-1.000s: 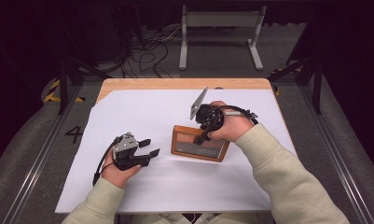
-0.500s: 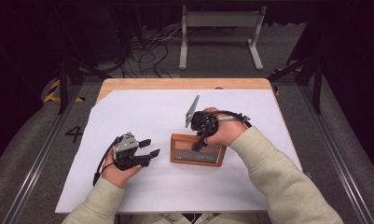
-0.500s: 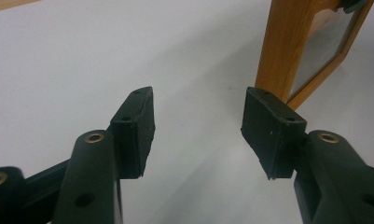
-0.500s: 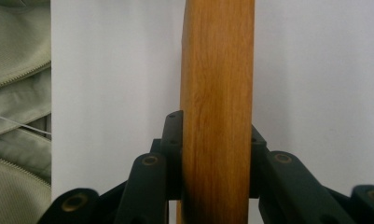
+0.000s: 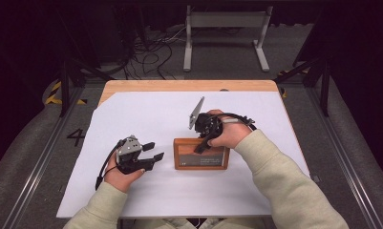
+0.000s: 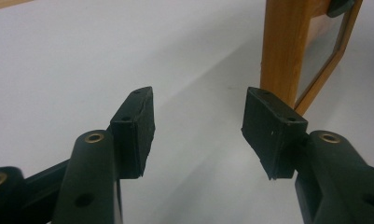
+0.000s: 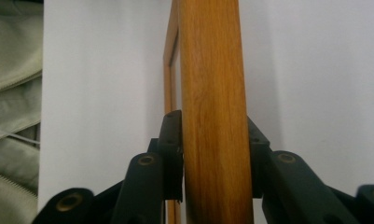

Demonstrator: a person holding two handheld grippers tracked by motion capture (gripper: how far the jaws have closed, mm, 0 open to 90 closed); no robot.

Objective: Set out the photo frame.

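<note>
Two grippers at work. Right gripper (image 5: pixel 202 144) fingers clamped wooden frame (image 5: pixel 201 154) at top edge, just easing wider; frame stood mid-tabletop (image 5: pixel 146 107), perhaps freshly set down. Left gripper (image 5: pixel 153 151) fingers half open, empty, beside frame. Release left.
</note>
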